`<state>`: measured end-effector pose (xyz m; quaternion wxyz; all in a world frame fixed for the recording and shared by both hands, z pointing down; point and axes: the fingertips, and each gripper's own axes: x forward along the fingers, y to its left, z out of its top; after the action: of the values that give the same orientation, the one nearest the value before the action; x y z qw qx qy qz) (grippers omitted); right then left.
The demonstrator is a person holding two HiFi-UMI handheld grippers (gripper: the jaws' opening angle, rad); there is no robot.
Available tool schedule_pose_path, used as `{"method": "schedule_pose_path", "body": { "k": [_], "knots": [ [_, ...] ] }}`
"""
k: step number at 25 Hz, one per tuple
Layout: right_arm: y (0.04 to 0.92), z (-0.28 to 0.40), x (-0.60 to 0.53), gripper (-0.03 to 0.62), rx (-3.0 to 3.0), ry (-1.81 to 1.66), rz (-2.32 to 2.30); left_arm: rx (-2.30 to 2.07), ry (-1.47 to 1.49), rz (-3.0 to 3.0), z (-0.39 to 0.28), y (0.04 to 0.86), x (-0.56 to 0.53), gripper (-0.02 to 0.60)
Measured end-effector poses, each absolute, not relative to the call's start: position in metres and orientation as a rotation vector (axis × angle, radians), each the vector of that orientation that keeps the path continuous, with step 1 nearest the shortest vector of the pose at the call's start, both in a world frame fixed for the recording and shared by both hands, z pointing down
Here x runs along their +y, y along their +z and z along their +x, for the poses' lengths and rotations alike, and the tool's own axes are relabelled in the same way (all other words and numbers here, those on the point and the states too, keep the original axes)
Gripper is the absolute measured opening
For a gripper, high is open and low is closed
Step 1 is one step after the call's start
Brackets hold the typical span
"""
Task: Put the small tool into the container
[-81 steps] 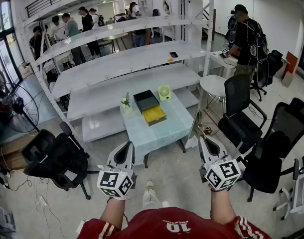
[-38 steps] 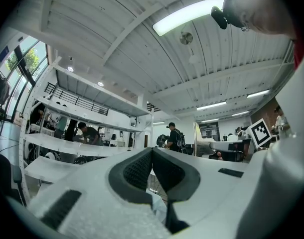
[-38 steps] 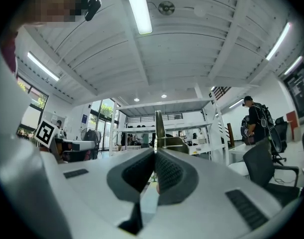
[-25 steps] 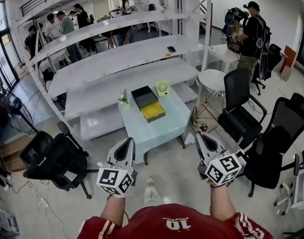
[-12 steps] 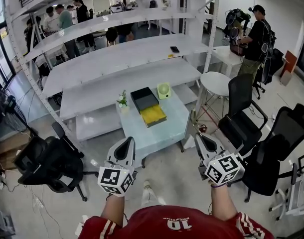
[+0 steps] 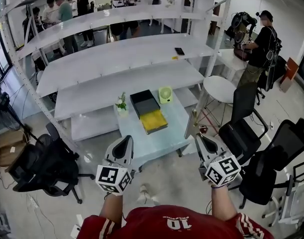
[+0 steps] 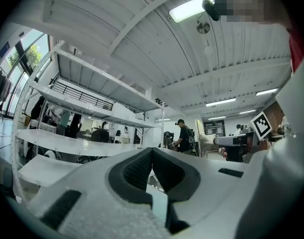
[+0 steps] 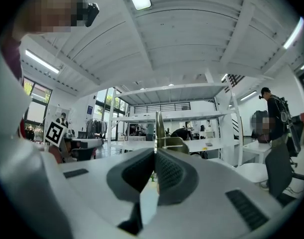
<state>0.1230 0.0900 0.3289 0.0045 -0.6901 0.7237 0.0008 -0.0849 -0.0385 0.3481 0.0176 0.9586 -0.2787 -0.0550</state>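
My right gripper (image 6: 198, 136) is shut on a small flat olive-metal tool (image 6: 191, 123) that sticks up from its tips; the right gripper view shows the blade (image 8: 158, 127) pinched between the pads. My left gripper (image 6: 127, 139) is shut with nothing in it, its pads (image 7: 142, 166) meeting. Both hang over the floor in front of a low pale glass table (image 6: 173, 133). On that table lie an open black container (image 6: 144, 102) and a yellow tray (image 6: 154, 121) just in front of it. The tool tip stands near the table's right front corner.
A green fan (image 6: 165, 94) and a small potted plant (image 6: 121, 103) stand at the back of the table. White shelving (image 6: 117, 59) runs behind it. Black office chairs (image 6: 40, 166) (image 6: 244, 121) flank the table, a round white table (image 6: 219, 89) sits right, and people stand beyond.
The table and shelving have come nearer and lower in the head view as the person walks forward. Both grippers keep their pose, and the right one still holds the tool.
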Motion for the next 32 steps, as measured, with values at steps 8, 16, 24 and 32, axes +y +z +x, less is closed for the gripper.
{"method": "schedule_pose_path", "body": {
  "k": [8, 16, 24, 32],
  "knots": [
    [0.319, 0.125, 0.023, 0.009, 2.294, -0.006, -2.166, -0.863, -0.199, 2.947, -0.082, 0.347, -0.104, -0.006],
    [0.314, 0.117, -0.035, 0.009, 2.310, -0.031, -2.145, -0.838, -0.218, 2.935, -0.082, 0.341, -0.158, -0.006],
    [0.307, 0.114, -0.096, 0.009, 2.314, -0.003, -2.114, -0.799, -0.224, 2.944, -0.071, 0.340, -0.201, -0.006],
    [0.311, 0.119, -0.137, 0.009, 2.280, -0.008, -2.083, -0.717, -0.184, 2.991, -0.047, 0.344, -0.227, -0.006]
  ]
}}
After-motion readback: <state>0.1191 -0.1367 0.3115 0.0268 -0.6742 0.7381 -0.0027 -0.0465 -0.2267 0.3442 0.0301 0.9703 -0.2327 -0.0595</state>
